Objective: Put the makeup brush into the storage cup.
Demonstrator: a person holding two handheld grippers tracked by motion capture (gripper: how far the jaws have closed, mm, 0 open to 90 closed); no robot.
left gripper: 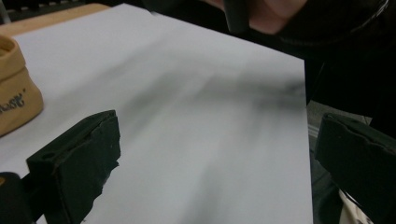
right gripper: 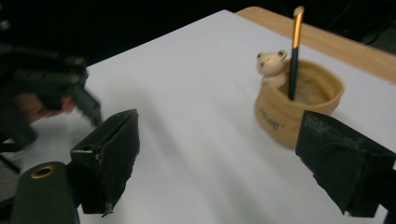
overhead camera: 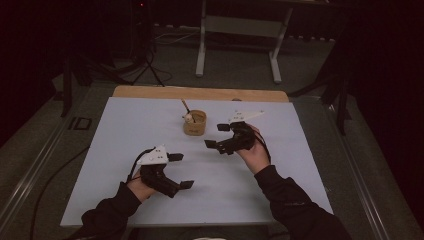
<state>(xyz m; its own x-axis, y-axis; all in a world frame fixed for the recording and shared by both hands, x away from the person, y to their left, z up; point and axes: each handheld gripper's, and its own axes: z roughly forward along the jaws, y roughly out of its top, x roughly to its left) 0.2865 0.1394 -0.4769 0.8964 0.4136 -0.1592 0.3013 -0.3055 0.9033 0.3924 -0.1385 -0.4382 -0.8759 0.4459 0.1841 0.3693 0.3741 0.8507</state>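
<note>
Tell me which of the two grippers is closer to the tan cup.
The right gripper: it hangs open just beside the tan cup, while the left gripper sits nearer the table's front edge.

- The tan round fabric pot [left gripper: 14,88] is cut off by the left gripper view's left edge.
- Its dark lettering [right gripper: 271,118] is too small to read.
- The left hand-held gripper [right gripper: 70,93] looks motion-blurred, perhaps.

Person is wearing black long sleeves [overhead camera: 292,200]. Both hands are carrying black two-jaw tools: left gripper [overhead camera: 181,170] and right gripper [overhead camera: 217,135], each topped by a pale three-cornered plate.
</note>
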